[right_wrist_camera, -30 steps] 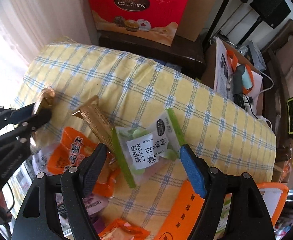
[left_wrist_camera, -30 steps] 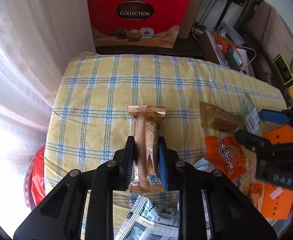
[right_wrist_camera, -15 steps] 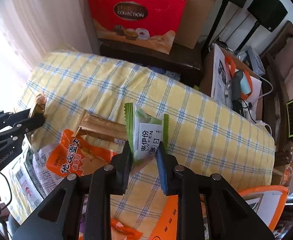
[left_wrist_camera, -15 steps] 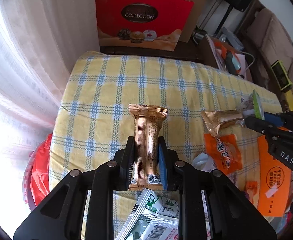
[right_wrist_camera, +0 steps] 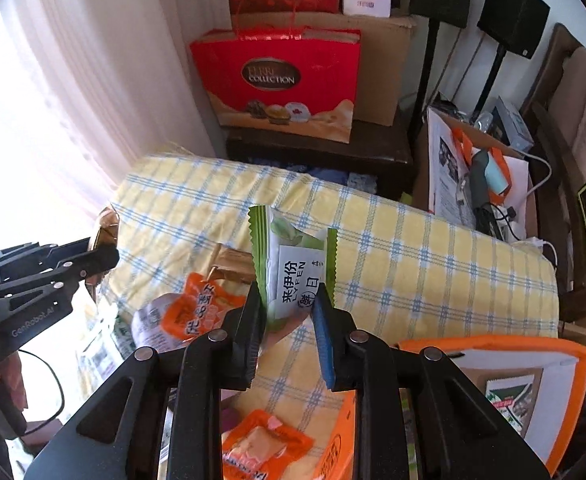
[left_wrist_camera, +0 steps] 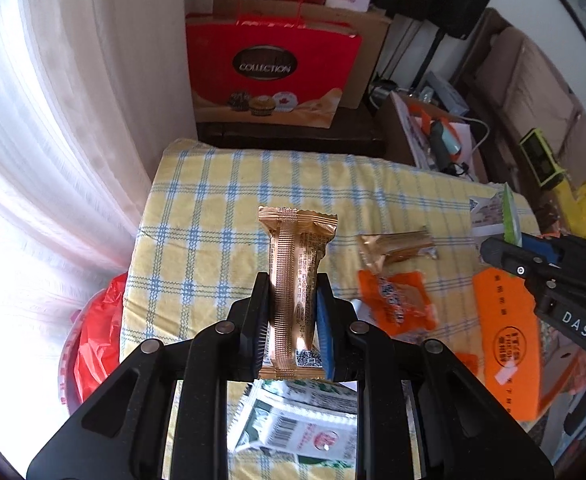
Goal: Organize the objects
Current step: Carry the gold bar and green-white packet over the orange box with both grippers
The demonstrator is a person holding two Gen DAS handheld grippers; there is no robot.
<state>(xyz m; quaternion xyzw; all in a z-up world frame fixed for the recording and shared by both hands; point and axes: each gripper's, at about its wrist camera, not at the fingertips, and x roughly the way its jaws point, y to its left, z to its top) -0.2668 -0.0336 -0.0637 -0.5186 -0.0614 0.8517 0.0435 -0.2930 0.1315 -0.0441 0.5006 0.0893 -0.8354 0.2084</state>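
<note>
Left gripper [left_wrist_camera: 291,300] is clamped on a gold snack bar [left_wrist_camera: 295,280], wrapper upright between the jaws, seam side facing the camera, held clear above the yellow checked cloth [left_wrist_camera: 213,216]. Right gripper [right_wrist_camera: 287,308] is closed on a green-edged snack pack [right_wrist_camera: 293,264] with a white label, pinching it near its lower end; pack stands up between the jaws, also off the cloth. In the left wrist view the right gripper shows at the cloth's right edge with the green pack sticking up from its tips. Lying on the cloth: a second gold wrapper [left_wrist_camera: 397,246] right of the held bar, an orange snack packet [left_wrist_camera: 397,302] just below that, touching or nearly so. An orange folder [left_wrist_camera: 507,344] sits at the cloth's right side. Green-and-white printed packs [left_wrist_camera: 293,424] lie at the cloth's near edge, under the left gripper. Beyond the cloth's far edge a red gift bag [left_wrist_camera: 271,72] reading COLLECTION stands on a dark low table [left_wrist_camera: 293,142]. White curtain [left_wrist_camera: 53,140] left of the cloth, red plastic bag [left_wrist_camera: 97,332] at its near-left corner.
</note>
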